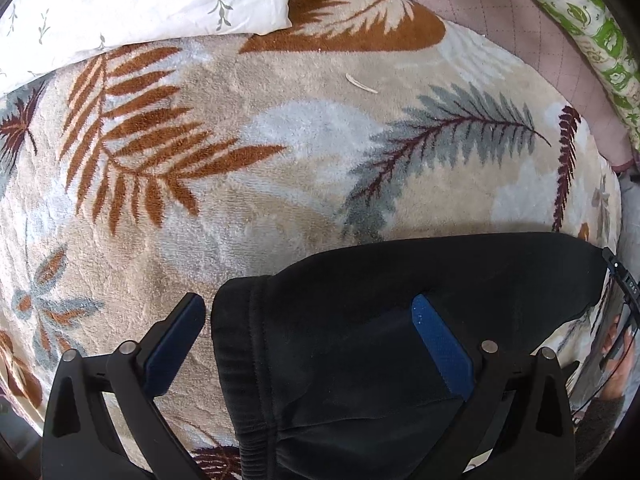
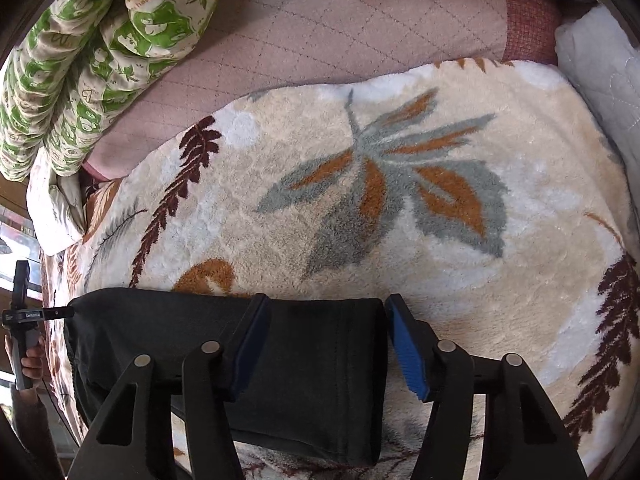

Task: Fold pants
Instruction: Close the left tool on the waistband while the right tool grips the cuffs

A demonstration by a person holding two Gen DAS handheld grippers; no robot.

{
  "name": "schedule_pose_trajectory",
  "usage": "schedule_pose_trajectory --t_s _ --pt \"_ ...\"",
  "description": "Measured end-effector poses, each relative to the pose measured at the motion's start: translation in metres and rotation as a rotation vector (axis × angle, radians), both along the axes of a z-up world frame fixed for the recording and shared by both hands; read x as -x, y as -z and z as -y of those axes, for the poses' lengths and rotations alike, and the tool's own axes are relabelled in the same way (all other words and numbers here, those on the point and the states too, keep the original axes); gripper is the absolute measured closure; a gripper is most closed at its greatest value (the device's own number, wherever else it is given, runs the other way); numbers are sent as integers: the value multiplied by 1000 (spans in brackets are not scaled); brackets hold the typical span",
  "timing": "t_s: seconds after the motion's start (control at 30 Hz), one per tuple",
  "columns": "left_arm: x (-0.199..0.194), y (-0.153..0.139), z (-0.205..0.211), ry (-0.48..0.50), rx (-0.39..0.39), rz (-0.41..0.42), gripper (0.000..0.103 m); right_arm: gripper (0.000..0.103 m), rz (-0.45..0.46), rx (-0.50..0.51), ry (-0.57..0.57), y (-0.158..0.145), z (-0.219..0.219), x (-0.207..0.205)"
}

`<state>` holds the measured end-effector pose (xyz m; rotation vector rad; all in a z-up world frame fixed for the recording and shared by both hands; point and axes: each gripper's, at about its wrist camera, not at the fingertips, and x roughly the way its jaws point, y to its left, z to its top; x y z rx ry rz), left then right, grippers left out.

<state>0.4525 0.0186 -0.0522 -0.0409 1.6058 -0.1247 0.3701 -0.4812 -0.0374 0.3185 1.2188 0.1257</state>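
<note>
Black pants [image 1: 360, 320] lie flat on a leaf-patterned fleece blanket [image 1: 240, 160]. In the left wrist view my left gripper [image 1: 308, 316] is open above the ribbed waistband end, its jaws straddling the pants' left edge. In the right wrist view the pants [image 2: 320, 360] show as a folded band, and my right gripper [image 2: 326, 324] is open with its jaws on either side of the right end. Neither gripper holds the cloth. The other gripper [image 2: 20, 312] and a hand show at the far left.
A white leaf-print pillow [image 1: 140, 4] lies at the back left. A green-patterned quilt [image 2: 80, 60] is bunched on a pink quilted bedcover [image 2: 320, 40]. A white pillow [image 2: 600, 72] sits at the far right. The blanket [image 2: 440, 200] stretches beyond the pants.
</note>
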Motion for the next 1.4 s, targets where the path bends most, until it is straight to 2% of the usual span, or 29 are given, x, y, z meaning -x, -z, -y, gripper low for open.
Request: schedule_pose_trajectory --t_s 0.03,0.07,0.1,0.13,0.17,0.23,0.43,0.6,0.77,0.93,1.17,1.4 --pt "0 1 2 -1 1 -6 22 49 -2 -1 2 0 1 0" --pt "-2 1 3 -4 -2 -26 30 56 -6 2 3 0 2 0" --pt "-3 4 1 -9 -9 -37 44 61 -8 10 -1 0 2 0" --pt "-4 5 1 -13 -18 -48 57 72 -12 16 -7 0 1 0" --pt "-3 7 0 -14 -20 -52 60 78 -16 12 -11 1 2 1" --pt "-4 3 -2 -13 -25 -36 67 80 -7 14 -16 0 2 4" --pt "-2 -31 11 -5 -47 43 72 84 54 65 -34 -15 -8 11" --pt "16 -67 18 -2 -72 133 72 84 112 94 -59 -37 -12 24" --pt "36 -91 14 -15 -75 193 73 84 159 119 -83 -56 -17 43" --pt "70 -86 -22 -30 -74 236 75 84 192 136 -100 -73 -23 69" --pt "113 -100 -24 -30 -81 300 75 84 235 142 -108 -96 -30 112" --pt "155 -108 -30 -34 -77 342 75 84 263 160 -126 -105 -42 165"
